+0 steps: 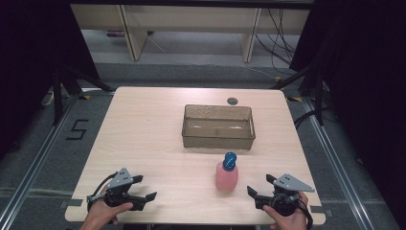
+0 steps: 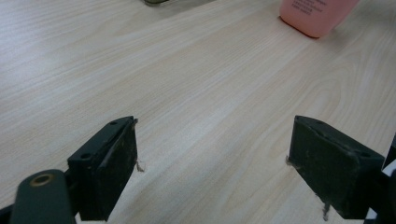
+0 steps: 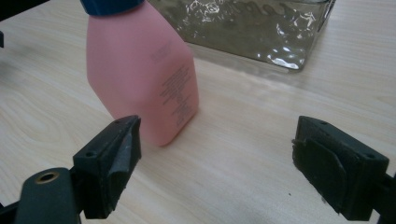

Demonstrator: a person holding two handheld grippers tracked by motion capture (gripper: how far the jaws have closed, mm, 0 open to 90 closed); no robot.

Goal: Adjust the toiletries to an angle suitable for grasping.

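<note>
While the pink bottle (image 1: 227,175) stands upright near the table's (image 1: 143,143) front edge, just short of the clear bin (image 1: 218,126), my right claw (image 1: 262,192) rests beside it and my left claw (image 1: 143,188) farther off, both gaping empty, likely ready for a reach.

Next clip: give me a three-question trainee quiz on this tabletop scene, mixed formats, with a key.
1. True or false: the pink bottle lies on its side inside the clear tray.
2. Which gripper is nearer the bottle?
A. left gripper
B. right gripper
3. Fill in: the bottle's cap is ____ in colour.

Key
1. False: it stands upright on the table, in front of the tray and outside it.
2. B: the right gripper is close beside it with its jaws open; the left gripper, also open, is farther off.
3. Blue.
</note>
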